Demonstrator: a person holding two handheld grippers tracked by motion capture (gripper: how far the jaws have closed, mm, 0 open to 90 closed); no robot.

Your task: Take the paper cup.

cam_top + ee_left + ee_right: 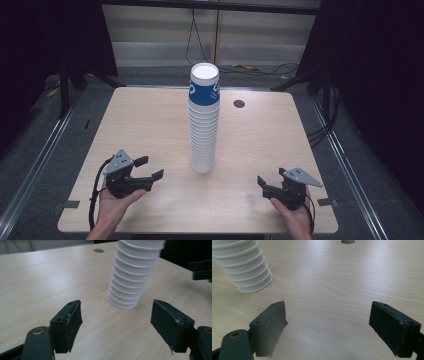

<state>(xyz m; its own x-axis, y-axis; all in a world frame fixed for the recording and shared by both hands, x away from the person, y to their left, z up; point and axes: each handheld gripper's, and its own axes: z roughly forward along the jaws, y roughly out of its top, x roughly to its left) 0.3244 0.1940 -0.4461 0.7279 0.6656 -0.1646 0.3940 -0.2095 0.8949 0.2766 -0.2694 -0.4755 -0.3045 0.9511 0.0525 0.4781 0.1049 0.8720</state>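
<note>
A tall stack of white ribbed paper cups (204,125) stands mouth-down in the middle of the wooden table (140,125); its top cup has a blue band. My left gripper (152,168) rests near the front left edge, held in a hand, open and empty, pointing toward the stack. In the left gripper view the jaws of my left gripper (117,302) stand wide apart, with the stack's base (125,297) a short way beyond them. My right gripper (270,176) rests at the front right, open and empty. The right gripper view has my right gripper (328,306) over bare wood, the stack (244,267) off to the upper left.
A round cable hole (239,103) lies in the tabletop behind and right of the stack. Dark floor, cables and metal rails surround the table. The right gripper's jaw tips (201,270) appear at the right edge of the left gripper view.
</note>
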